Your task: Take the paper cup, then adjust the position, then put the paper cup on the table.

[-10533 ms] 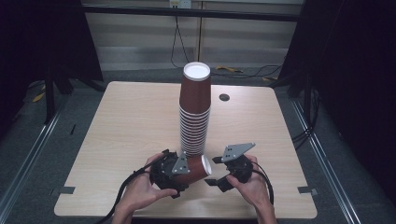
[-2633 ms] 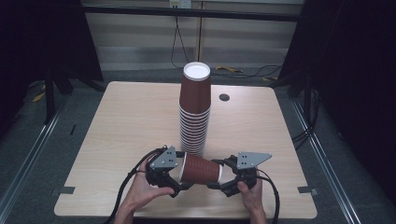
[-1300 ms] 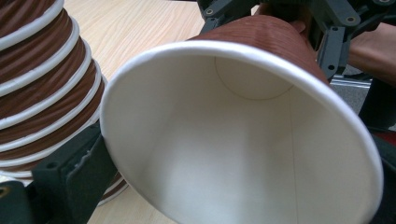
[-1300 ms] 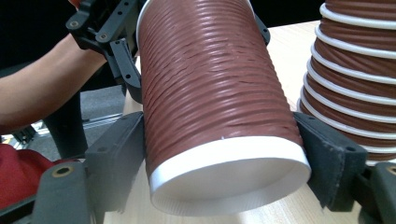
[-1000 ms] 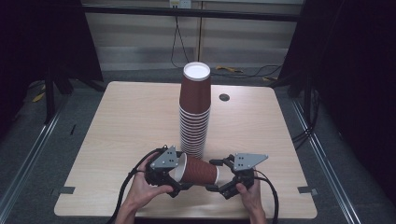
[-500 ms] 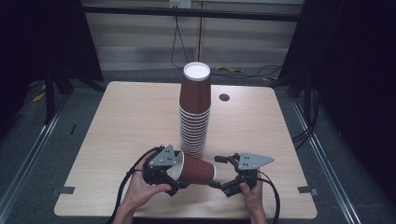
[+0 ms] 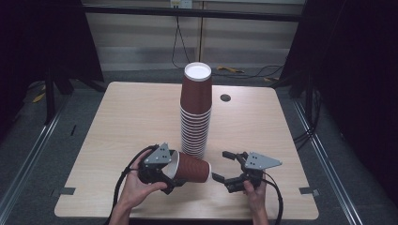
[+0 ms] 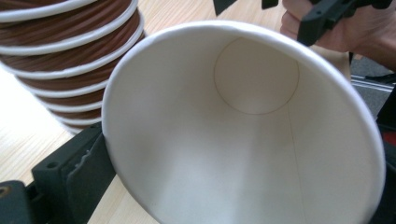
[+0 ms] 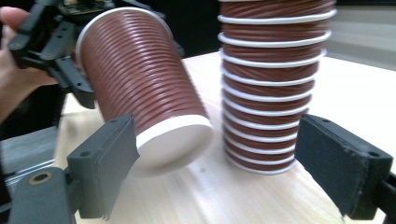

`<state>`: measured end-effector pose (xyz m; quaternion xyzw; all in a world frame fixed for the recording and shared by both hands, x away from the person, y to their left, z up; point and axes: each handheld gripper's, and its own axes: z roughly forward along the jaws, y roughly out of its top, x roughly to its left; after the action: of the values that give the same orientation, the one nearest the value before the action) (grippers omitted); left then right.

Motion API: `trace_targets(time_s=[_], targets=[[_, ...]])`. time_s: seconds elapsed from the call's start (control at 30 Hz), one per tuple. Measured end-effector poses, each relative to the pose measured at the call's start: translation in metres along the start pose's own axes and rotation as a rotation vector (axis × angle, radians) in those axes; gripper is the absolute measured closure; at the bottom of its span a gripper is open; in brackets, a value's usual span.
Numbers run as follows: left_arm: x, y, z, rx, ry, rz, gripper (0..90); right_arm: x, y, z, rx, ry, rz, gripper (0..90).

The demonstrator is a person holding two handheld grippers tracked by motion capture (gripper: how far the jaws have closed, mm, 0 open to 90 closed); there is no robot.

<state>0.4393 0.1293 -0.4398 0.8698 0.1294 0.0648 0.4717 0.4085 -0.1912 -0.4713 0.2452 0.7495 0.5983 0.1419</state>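
A: What is carrying the items, and what is it made of?

B: A surface [image 7: 122, 122] of pale wood-grain laminate with rounded corners is carrying them. A small dark round disc [image 7: 225, 98] is sitting near its far edge.

A: What is the largest item on it?

B: A stack of cups [image 7: 196, 112] is standing upright near the middle. The cups are brown ribbed paper, each with a white rolled rim, nested mouth down, so the rims are forming closely spaced white rings down the column.

A: Where is the single cup lying?

B: The single cup [image 7: 190, 168] is lying on its side just in front of the stack base, close beside it; contact between the two cannot be told. It has the same ribbed brown wall, a smooth white interior and a flat round white base.

A: How is the left tool engaging it?

B: The left tool [image 7: 164, 171] is clamping the cup at its mouth, with the rim pressing against a black ridged pad in the left gripper view. The base is pointing toward the right tool.

A: And the right tool?

B: The right tool [image 7: 224, 168] is standing with its jaws apart, just beyond the cup base. In the right gripper view the base is sitting beside one matte black pad, not gripped.
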Motion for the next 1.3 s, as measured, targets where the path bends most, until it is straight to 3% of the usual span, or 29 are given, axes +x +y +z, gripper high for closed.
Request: trace_targets(time_s=[0.23, 0.37, 0.53, 0.73, 0.93, 1.1, 1.3], targets=[[0.002, -0.003, -0.006, 0.008, 0.013, -0.013, 1.5, -0.002, -0.003, -0.002, -0.005, -0.101, 0.026, 12.7], [0.003, -0.004, -0.009, 0.012, 0.023, -0.015, 1.5, -0.002, -0.003, -0.004, -0.015, -0.150, 0.011, 12.7], [0.004, -0.004, -0.016, 0.034, 0.032, -0.006, 1.5, 0.000, -0.006, -0.008, -0.039, -0.270, -0.003, 12.8], [0.006, -0.006, -0.025, 0.040, 0.045, -0.019, 1.5, -0.005, -0.013, -0.014, -0.069, -0.372, 0.043, 12.9], [0.013, -0.010, -0.032, 0.048, 0.055, -0.031, 1.5, -0.009, -0.016, -0.013, -0.078, -0.450, 0.054, 12.9], [0.017, -0.014, -0.038, 0.052, 0.066, -0.057, 1.5, -0.011, -0.022, -0.013, -0.080, -0.488, 0.079, 12.9], [0.022, -0.017, -0.042, 0.076, 0.097, -0.082, 1.5, -0.013, -0.027, -0.011, -0.080, -0.554, 0.067, 13.4]])
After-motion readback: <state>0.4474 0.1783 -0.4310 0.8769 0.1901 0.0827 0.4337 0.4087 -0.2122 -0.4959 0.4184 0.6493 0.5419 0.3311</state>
